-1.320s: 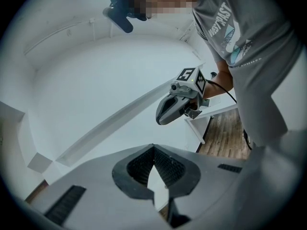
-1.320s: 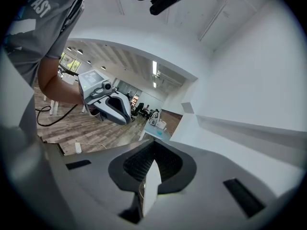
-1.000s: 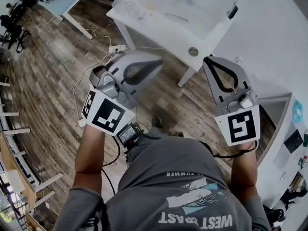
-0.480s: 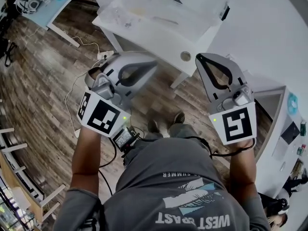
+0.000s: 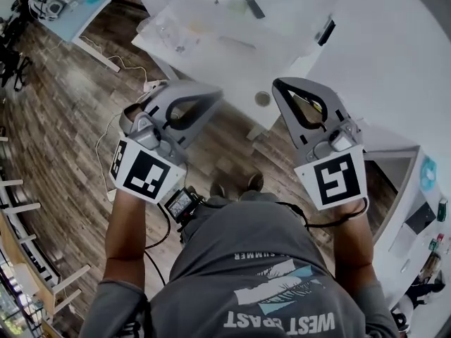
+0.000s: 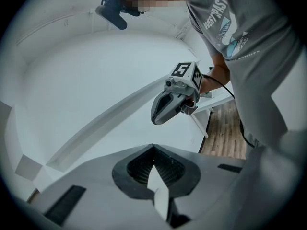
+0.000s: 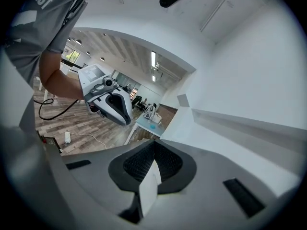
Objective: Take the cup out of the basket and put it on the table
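Cup not discernible yet; left gripper [image 5: 215,94] and right gripper [image 5: 280,86] hang clenched, empty, short of the far surface [image 5: 211,55]; arriving with jaws unopened could knock it.

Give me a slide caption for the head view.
Left gripper and right gripper, both shut and empty, held before a white table.

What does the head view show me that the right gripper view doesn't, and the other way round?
Only the head view shows the white table with a clear plastic bin on it, and the black-and-white marker cube at the back of the right gripper.

Only the right gripper view shows that gripper's ribbed pads meeting, with nothing between them, and the ceiling lights of the far room.

Both show the left gripper, the wooden floor and the person's grey shirt.
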{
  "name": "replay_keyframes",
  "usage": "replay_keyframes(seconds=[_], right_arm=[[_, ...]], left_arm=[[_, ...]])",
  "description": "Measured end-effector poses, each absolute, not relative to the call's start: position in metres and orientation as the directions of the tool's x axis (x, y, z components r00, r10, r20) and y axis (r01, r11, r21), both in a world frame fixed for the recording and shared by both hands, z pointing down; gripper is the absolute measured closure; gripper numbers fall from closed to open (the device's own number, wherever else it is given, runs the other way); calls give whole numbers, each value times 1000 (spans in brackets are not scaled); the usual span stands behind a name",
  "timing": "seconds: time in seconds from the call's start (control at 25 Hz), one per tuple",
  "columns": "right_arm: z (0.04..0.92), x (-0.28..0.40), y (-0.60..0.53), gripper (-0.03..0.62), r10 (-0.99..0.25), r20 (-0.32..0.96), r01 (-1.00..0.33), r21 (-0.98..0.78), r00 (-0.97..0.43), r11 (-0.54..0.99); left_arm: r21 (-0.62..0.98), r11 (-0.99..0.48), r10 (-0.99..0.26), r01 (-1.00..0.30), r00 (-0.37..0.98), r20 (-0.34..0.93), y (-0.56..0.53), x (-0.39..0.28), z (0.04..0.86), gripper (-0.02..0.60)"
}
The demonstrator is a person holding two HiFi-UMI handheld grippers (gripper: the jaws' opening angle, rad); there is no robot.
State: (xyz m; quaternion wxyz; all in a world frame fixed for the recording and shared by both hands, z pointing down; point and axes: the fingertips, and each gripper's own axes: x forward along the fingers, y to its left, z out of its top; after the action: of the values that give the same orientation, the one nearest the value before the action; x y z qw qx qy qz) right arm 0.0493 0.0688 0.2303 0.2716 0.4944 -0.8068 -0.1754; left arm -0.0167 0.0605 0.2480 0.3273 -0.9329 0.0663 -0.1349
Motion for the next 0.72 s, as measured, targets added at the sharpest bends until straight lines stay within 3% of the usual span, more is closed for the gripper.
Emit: replay_keyframes(seconds=[0.32,0.72], right_arm=[[237,87,50,582,-854,262,-671,532,-449,516],[248,85,-7,582,-841,293,-665,517,-454,539]], left_arm=[[-628,-773,-282,-85,934,221,52,27,253,574],[-609,-787,-291,-94,928,232,-4,21,263,574]])
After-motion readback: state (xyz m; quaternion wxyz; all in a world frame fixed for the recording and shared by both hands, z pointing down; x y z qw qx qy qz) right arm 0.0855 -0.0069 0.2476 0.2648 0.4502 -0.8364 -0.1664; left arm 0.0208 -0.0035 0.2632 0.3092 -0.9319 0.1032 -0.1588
